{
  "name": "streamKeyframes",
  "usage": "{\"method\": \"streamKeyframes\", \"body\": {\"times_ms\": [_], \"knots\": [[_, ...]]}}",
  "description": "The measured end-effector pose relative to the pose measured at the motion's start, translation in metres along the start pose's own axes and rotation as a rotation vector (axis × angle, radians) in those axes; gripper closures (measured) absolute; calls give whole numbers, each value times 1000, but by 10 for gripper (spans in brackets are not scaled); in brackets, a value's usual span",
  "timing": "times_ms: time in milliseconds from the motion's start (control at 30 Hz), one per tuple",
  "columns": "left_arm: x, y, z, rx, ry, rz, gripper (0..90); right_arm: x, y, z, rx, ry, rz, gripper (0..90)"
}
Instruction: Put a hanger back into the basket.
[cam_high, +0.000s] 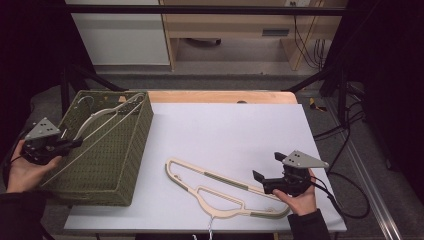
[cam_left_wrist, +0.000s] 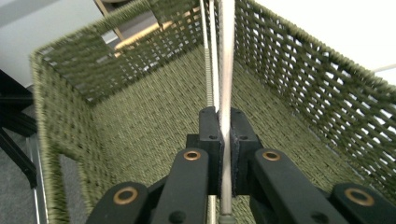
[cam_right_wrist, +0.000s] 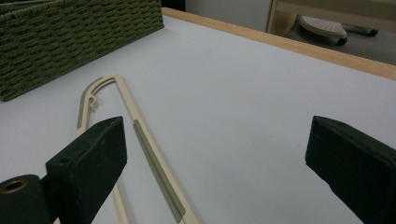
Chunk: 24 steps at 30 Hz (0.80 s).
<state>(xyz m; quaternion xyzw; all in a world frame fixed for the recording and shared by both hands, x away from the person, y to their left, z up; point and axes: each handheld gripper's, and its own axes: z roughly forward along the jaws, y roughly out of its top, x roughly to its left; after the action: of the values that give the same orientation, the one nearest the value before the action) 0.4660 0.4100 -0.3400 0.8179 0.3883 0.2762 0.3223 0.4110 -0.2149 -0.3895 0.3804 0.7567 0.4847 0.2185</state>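
The basket (cam_high: 107, 150) at nine o'clock is olive green, its weave open and chequered along the walls. The hanger (cam_high: 107, 116) inside it is cream. The hanger (cam_high: 220, 190) at six o'clock is cream with grey-green strips. The tabletop (cam_high: 240, 130) is plain white, edged in pale wood at twelve.

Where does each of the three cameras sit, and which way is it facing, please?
High view: above the person's side, looking forward and down on the table; both hands and grippers show.
Left gripper view: rides the left gripper, looking into the green basket; its jaws pinch a hanger.
Right gripper view: rides the right gripper, facing across the table; open jaws frame the second hanger.
Shared: basket and table hanger.
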Motion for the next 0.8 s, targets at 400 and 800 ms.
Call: {"method": "streamKeyframes", "body": {"times_ms": [400,800], "knots": [[-13,-21,23,46,30,13,861,1,-1,1,5,0,-1,59],[-19,-16,45,194,20,43,848,1,0,0,2,3,3,60]]}}
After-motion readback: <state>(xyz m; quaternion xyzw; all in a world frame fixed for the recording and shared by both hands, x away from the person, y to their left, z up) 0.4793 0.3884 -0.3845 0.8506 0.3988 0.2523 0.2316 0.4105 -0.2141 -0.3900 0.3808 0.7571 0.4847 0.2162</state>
